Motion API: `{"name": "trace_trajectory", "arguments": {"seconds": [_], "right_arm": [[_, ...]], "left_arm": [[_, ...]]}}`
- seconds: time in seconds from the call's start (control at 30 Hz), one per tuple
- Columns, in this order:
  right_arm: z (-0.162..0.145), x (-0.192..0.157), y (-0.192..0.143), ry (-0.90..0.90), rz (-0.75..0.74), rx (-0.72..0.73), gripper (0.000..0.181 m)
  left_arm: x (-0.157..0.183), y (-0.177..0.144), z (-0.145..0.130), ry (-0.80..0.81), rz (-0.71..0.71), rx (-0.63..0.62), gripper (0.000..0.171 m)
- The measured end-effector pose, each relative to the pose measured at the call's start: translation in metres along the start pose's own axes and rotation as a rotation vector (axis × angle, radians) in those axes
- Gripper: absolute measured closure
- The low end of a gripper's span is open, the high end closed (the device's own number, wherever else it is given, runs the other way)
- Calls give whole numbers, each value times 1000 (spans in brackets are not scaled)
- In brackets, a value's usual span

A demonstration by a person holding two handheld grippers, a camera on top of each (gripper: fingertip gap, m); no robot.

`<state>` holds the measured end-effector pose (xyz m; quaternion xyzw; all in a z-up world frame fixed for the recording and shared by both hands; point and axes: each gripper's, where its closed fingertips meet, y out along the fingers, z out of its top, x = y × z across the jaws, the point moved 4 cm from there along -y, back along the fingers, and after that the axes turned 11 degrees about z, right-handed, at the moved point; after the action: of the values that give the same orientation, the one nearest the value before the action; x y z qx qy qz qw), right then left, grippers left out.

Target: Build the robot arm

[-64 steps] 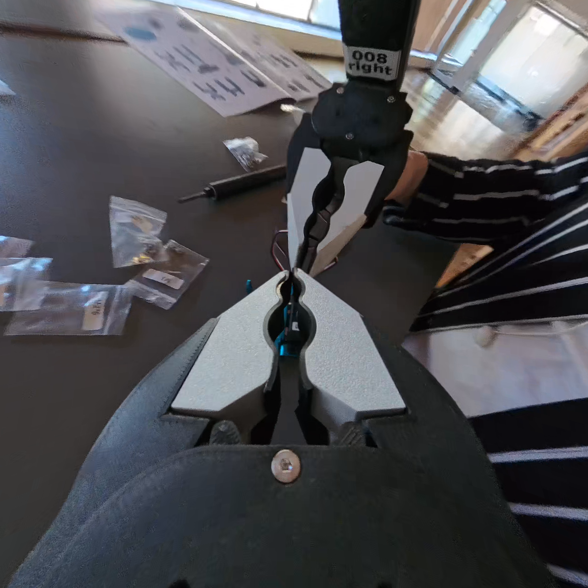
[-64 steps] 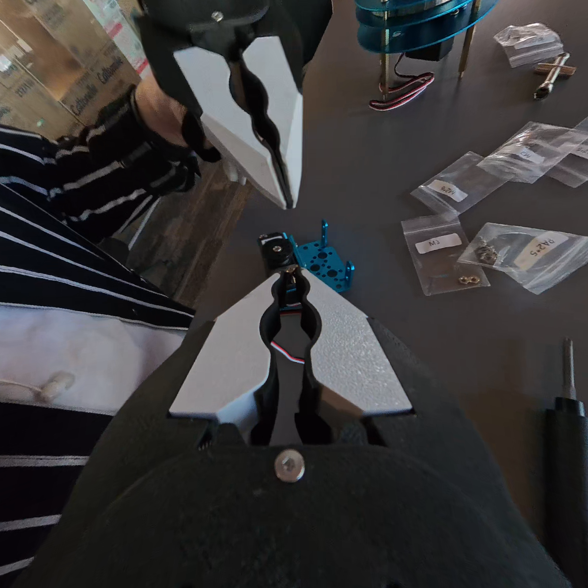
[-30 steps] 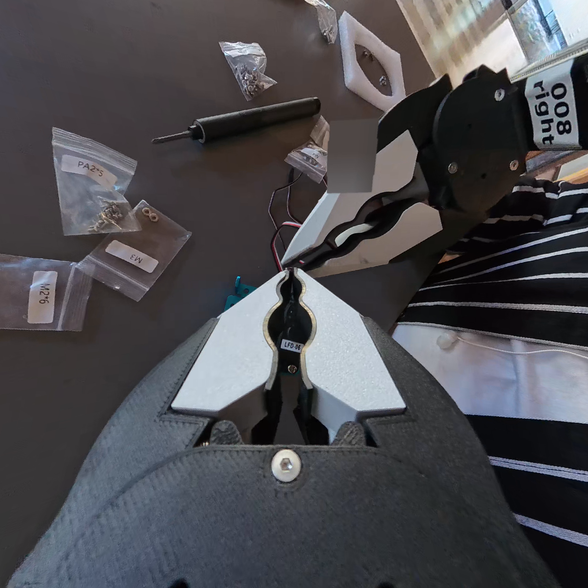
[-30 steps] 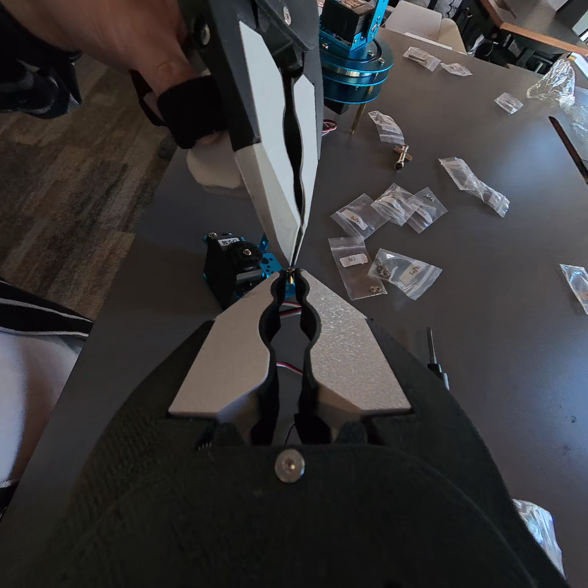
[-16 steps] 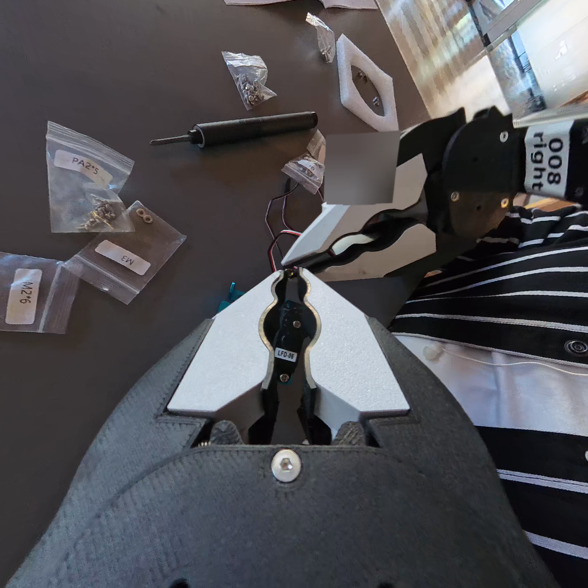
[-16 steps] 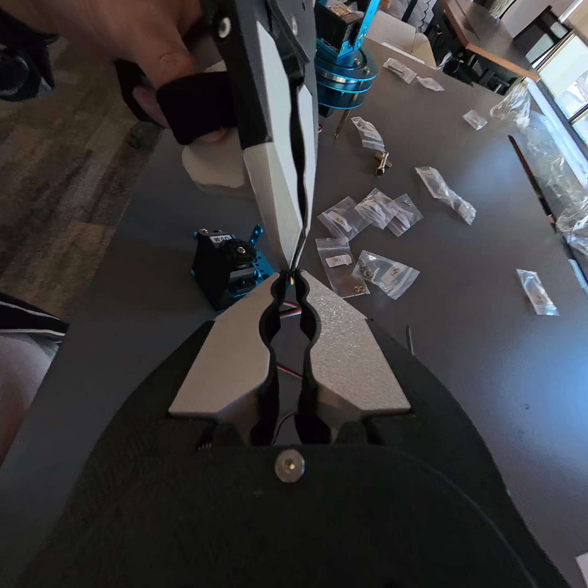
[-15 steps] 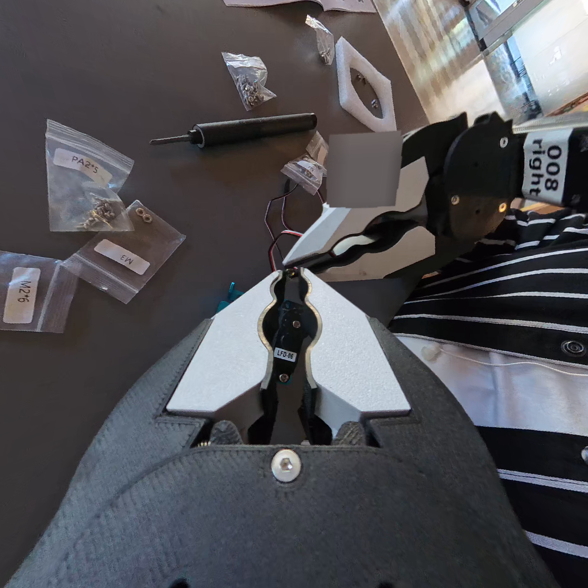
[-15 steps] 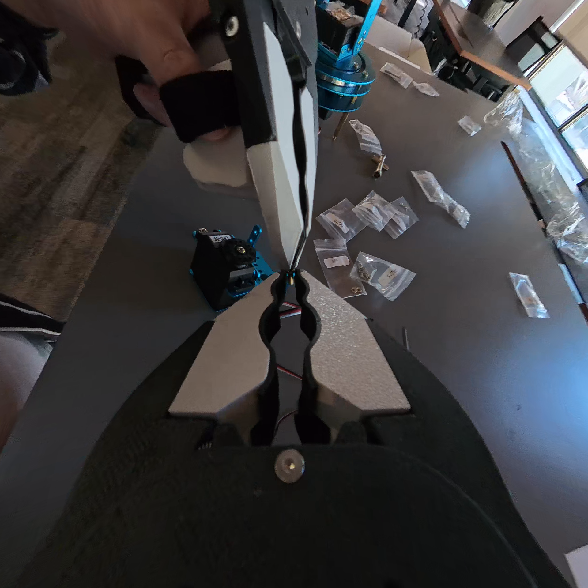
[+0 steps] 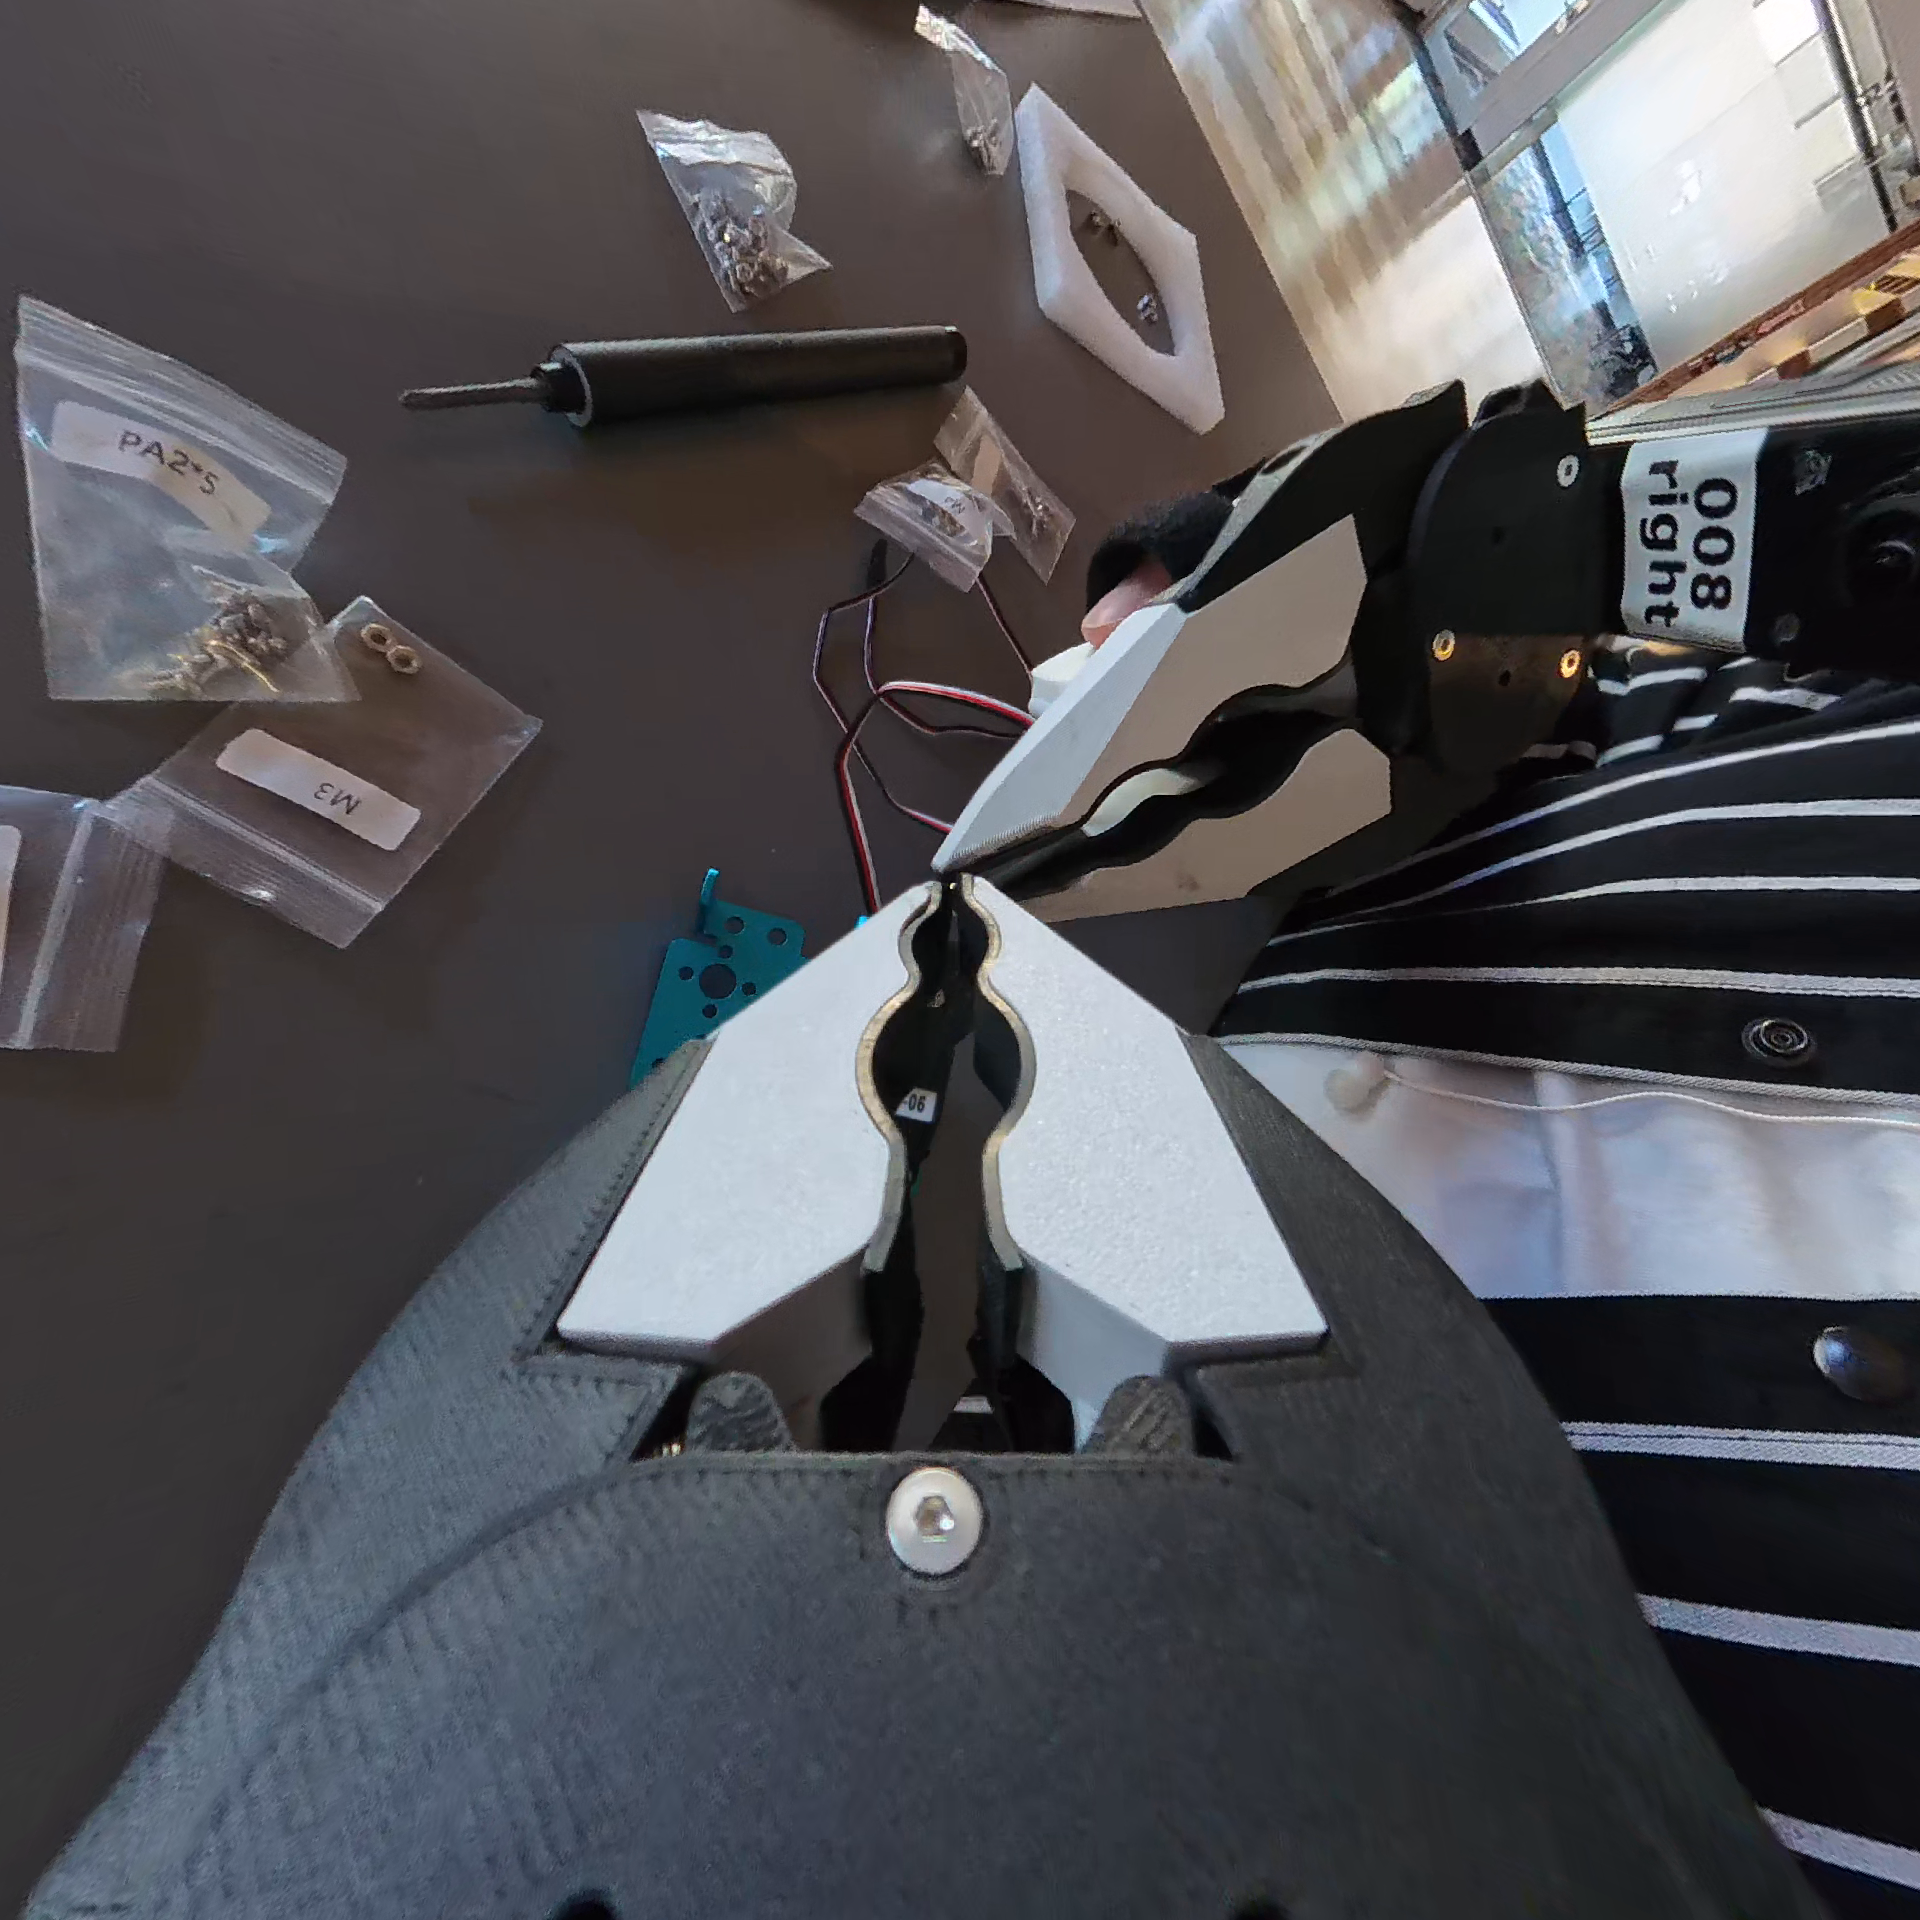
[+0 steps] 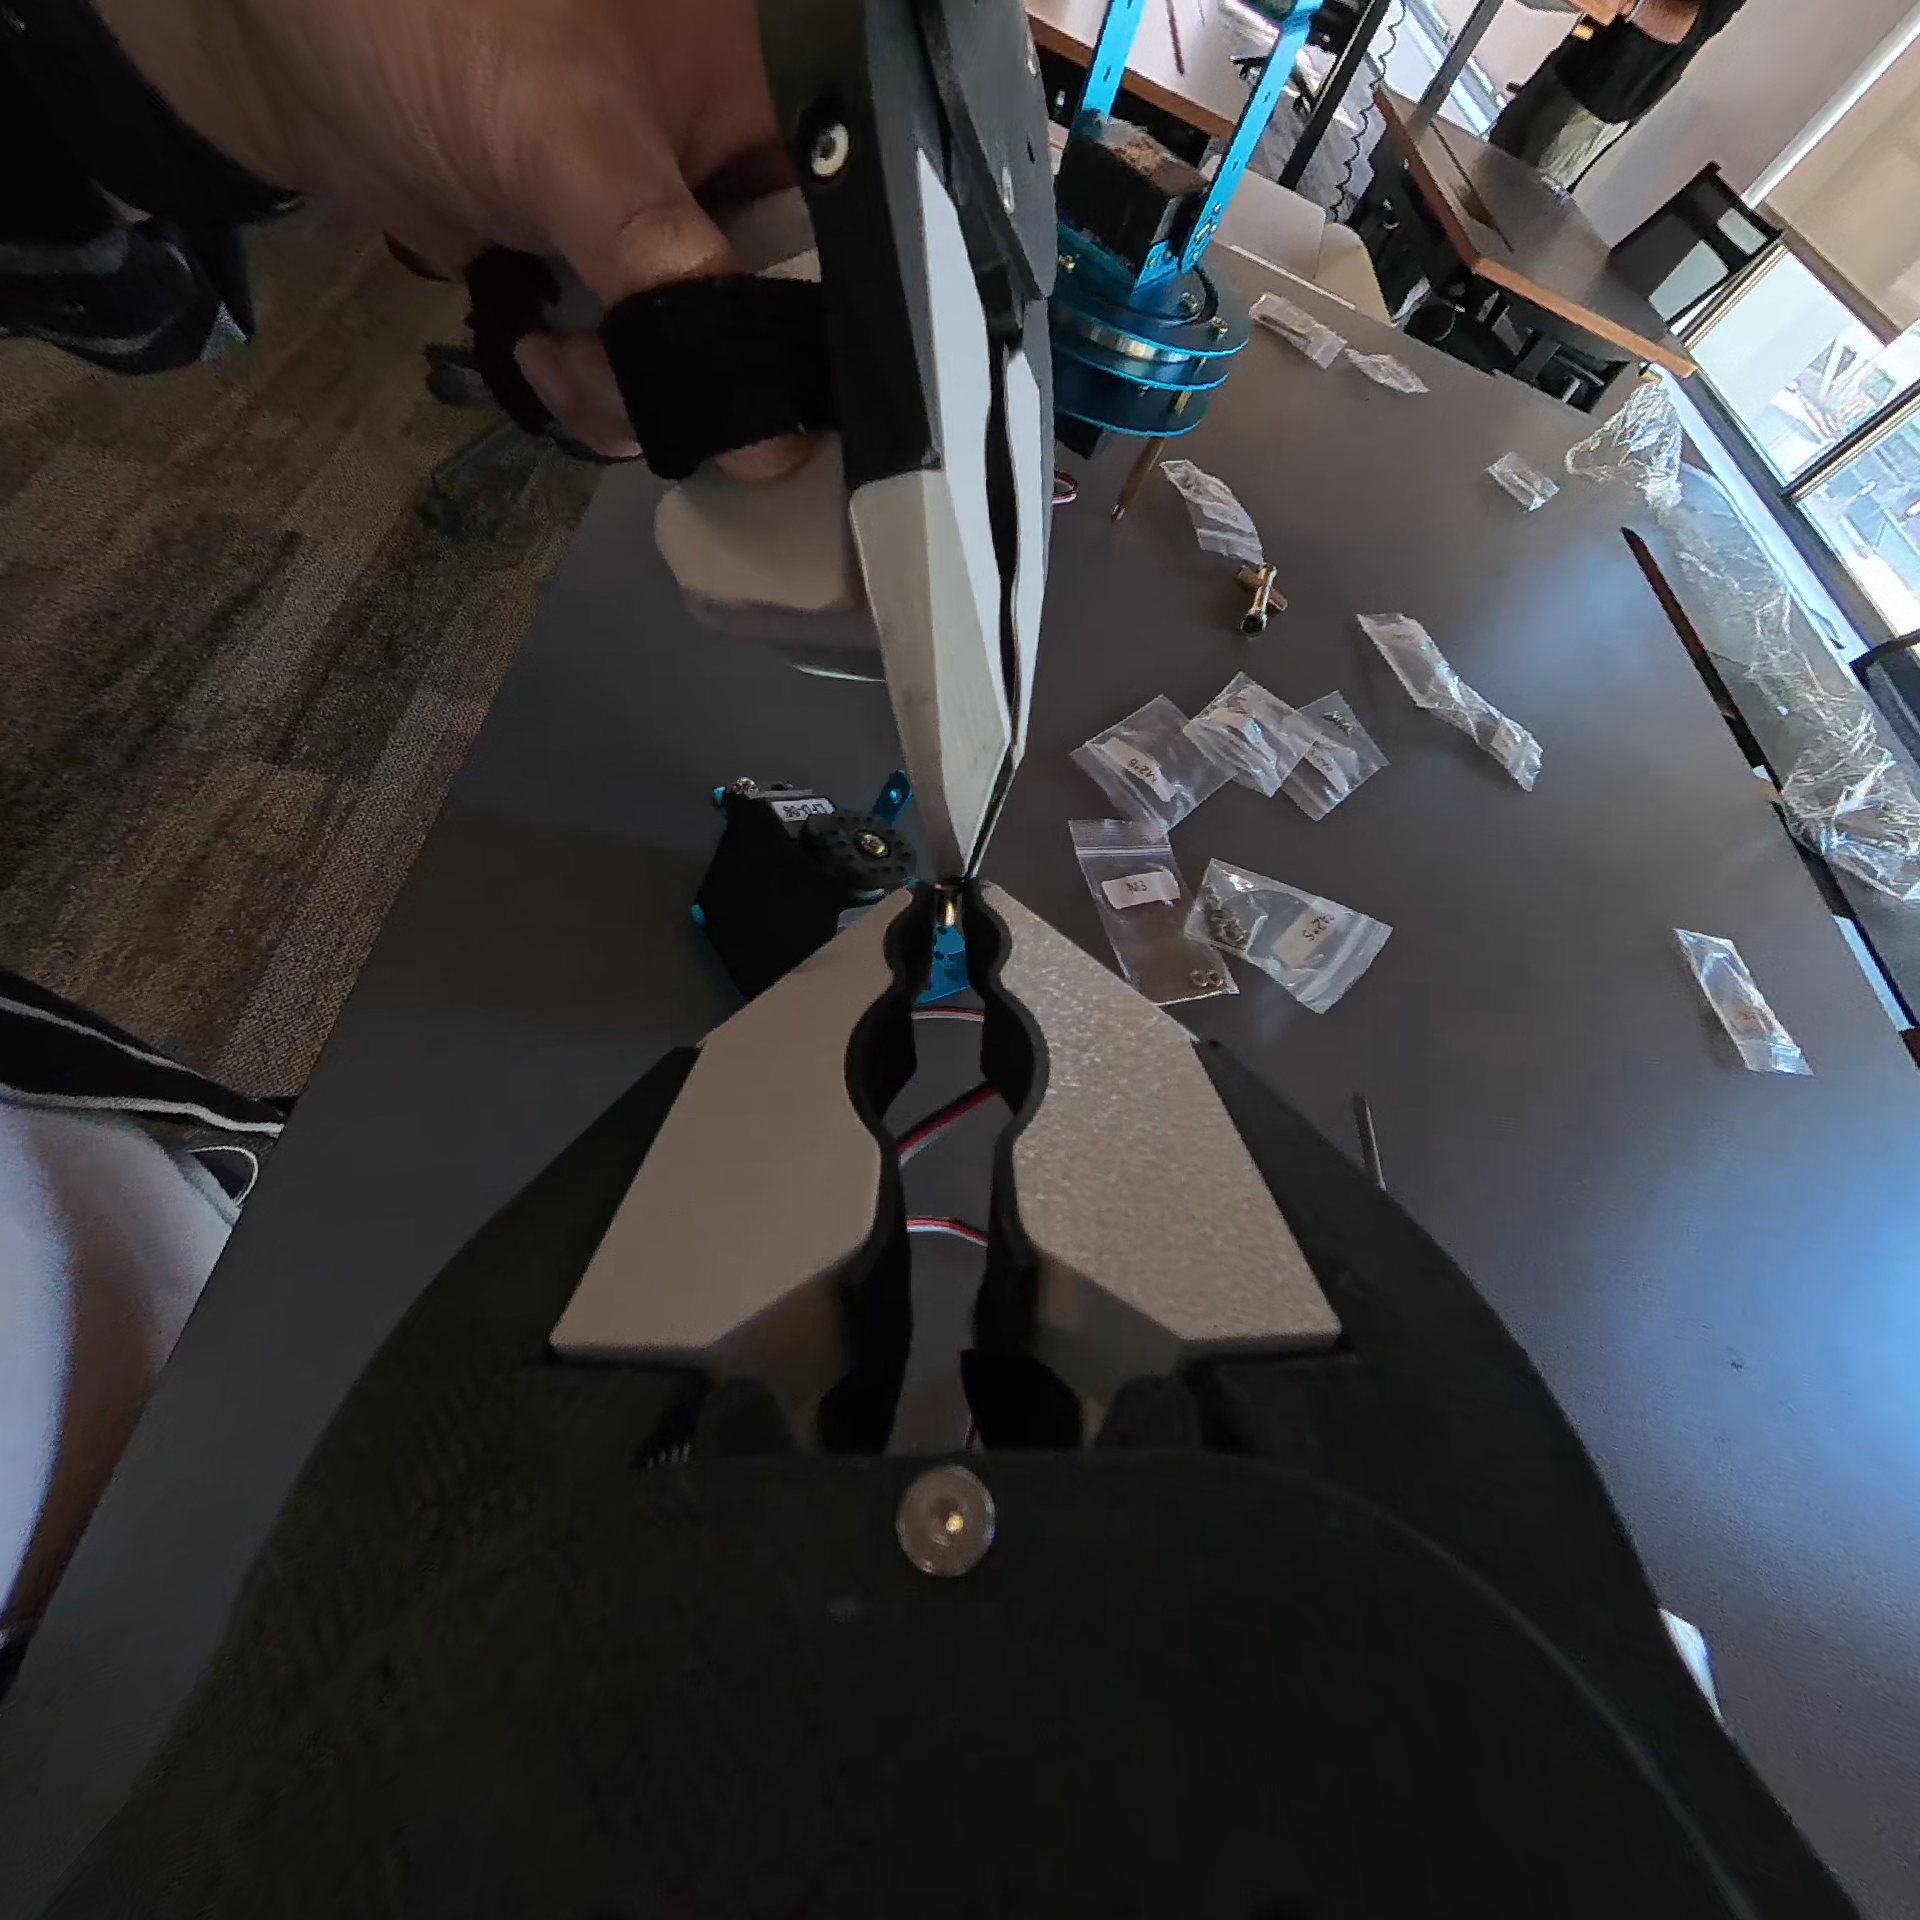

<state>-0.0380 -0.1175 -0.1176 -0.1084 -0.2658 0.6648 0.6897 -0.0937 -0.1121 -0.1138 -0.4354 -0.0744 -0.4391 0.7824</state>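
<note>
My right gripper (image 10: 948, 896) is shut, and a small brass screw (image 10: 948, 906) sits pinched at its tips. My left gripper (image 9: 951, 885) is shut too. It comes down from above in the right wrist view (image 10: 979, 857), and its tips touch that screw. I cannot tell whether it also grips the screw. In the left wrist view the right gripper (image 9: 961, 857) meets my tips from the right. Just below the tips, a black servo (image 10: 800, 883) in a blue bracket (image 9: 717, 977) stands on the dark table (image 10: 1507, 1091). Its red, white and black wires (image 9: 883, 727) trail away.
Clear bags of small hardware (image 9: 312, 769) (image 10: 1226, 748), a black screwdriver (image 9: 727, 374) and a white foam piece (image 9: 1117, 239) lie around. A blue round robot base (image 10: 1132, 343) stands behind. A person in striped clothing (image 9: 1610, 935) is at the table edge.
Both grippers stayed shut and tip to tip. They tilted together, so the right gripper now lies lower and flatter beside the left. The servo stayed on the table.
</note>
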Motion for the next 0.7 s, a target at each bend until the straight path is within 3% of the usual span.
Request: {"name": "trace_trajectory", "arguments": {"seconds": [0.27, 0.5, 0.7], "right_arm": [[-6, 3, 3, 152, 69, 37, 177], [-9, 12, 4, 626, 345, 172, 178], [-19, 9, 12, 649, 431, 113, 177]], "left_arm": [[-3, 2, -2, 7, -4, -22, 171], [-8, -2, 4, 2, 1, 56, 167], [-12, -1, -4, 44, 41, 55, 167]]}}
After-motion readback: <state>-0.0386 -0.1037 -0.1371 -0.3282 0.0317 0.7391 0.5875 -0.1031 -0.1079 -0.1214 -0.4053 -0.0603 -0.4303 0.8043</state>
